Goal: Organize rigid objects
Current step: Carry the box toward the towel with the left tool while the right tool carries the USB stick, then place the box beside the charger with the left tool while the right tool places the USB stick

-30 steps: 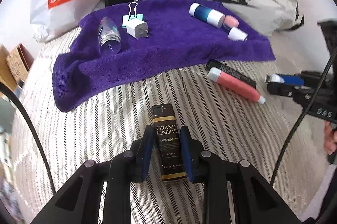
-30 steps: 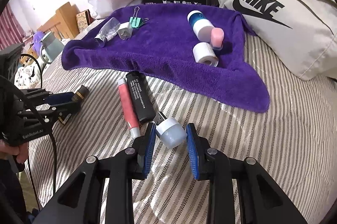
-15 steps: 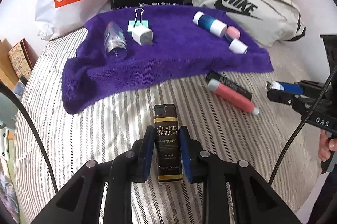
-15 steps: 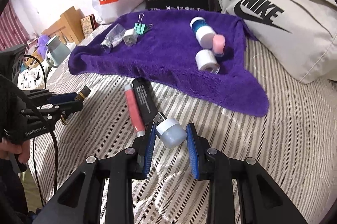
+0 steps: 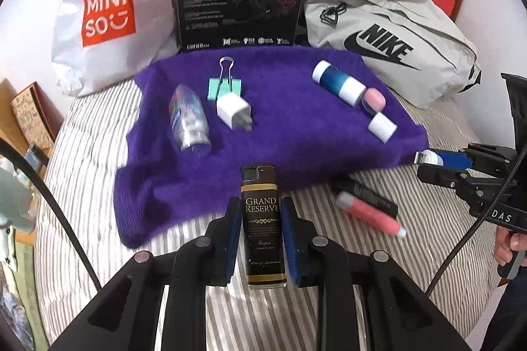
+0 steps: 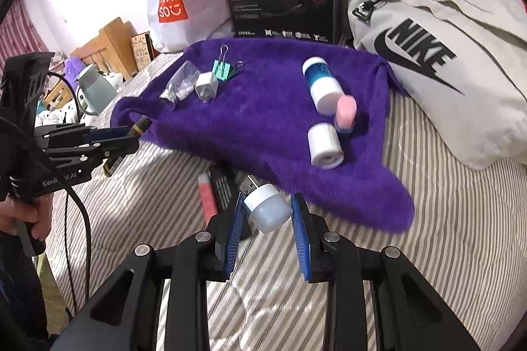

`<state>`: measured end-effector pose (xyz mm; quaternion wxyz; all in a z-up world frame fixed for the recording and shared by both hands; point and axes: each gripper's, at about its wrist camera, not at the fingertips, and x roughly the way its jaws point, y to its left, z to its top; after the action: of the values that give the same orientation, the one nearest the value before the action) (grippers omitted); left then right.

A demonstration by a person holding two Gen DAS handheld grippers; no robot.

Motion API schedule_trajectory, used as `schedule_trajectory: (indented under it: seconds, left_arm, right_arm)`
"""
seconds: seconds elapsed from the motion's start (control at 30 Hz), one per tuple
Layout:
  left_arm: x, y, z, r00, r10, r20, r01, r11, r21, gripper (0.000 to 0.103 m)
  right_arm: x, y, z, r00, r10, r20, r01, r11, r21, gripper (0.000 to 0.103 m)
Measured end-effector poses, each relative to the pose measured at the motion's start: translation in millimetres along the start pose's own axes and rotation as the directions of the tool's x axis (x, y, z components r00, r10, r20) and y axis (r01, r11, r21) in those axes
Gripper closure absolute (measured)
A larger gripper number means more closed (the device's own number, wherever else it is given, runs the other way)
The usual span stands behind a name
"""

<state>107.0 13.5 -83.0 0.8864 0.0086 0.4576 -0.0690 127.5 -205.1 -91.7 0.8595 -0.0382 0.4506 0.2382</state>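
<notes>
Striped bedding [image 5: 98, 153] carries a purple towel [image 5: 280, 133]. Left gripper [image 5: 260, 239] clamps a lighter [image 5: 262, 229]; right gripper [image 6: 267, 222] pinches a USB light [image 6: 265, 206]. Carrying step; next, probably placement on the towel.

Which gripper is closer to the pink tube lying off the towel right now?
Right. The right gripper, holding the USB light, sits just beside the pink tube; the left gripper, clamping the lighter, is farther across the striped cover.

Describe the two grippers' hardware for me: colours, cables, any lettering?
Both are black frames with blue-padded fingers and round silver bolts. The left gripper reads "GenRobot.AI" on its side; the right gripper shows "DAS". A black cable trails from each.
</notes>
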Motion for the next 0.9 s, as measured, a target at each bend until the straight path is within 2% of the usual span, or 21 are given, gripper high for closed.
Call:
schedule_trajectory:
  seconds: [0.3,0.47,0.9]
  left_arm:
    - [18.1,9.6,33.3,1.000,-0.006,0.006,0.006,1.000,-0.005,0.080]
    - [41.6,19.5,44.2,1.000,0.002,-0.024,-0.002,1.000,-0.006,0.080]
    - [72.0,28.3,51.3,0.997,0.029,-0.075,-0.028,1.000,0.012,0.081]
  right_arm:
    - [18.3,-6.0,35.9,1.000,0.000,-0.005,0.000,1.000,-0.010,0.073]
    - [37.7,-7.8,54.9,1.000,-0.005,-0.022,0.005,1.000,-0.028,0.073]
    - [88.2,-3.7,65.7,0.994,-0.029,-0.109,0.020,0.996,-0.090,0.073]
